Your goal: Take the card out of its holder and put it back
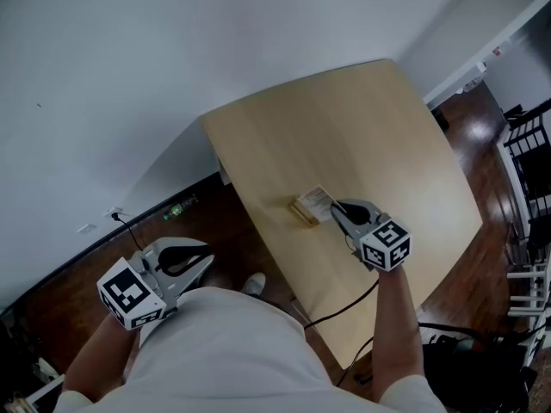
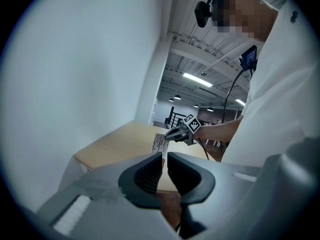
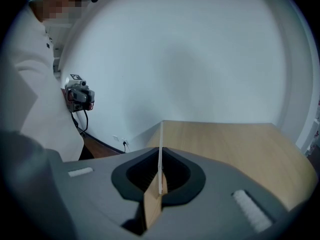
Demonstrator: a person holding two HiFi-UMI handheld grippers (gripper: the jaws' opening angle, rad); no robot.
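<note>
On the light wooden table (image 1: 362,136) a white printed card (image 1: 318,200) stands by a small wooden holder (image 1: 301,212). My right gripper (image 1: 336,205) reaches it from the right. In the right gripper view the card (image 3: 160,144) runs edge-on between the jaws of that gripper (image 3: 160,171), which are shut on it. The wooden holder (image 3: 151,206) sits right at the card's lower end. My left gripper (image 1: 207,261) hangs off the table's near-left side over the floor, jaws together with nothing in them. From the left gripper (image 2: 164,159) the card (image 2: 159,143) shows far ahead.
A white wall runs behind the table. On the dark floor by the wall lie a socket and cable (image 1: 116,216). Black metal frames (image 1: 529,162) stand at the far right. A black cable (image 1: 344,304) trails from my right hand across the table's near edge.
</note>
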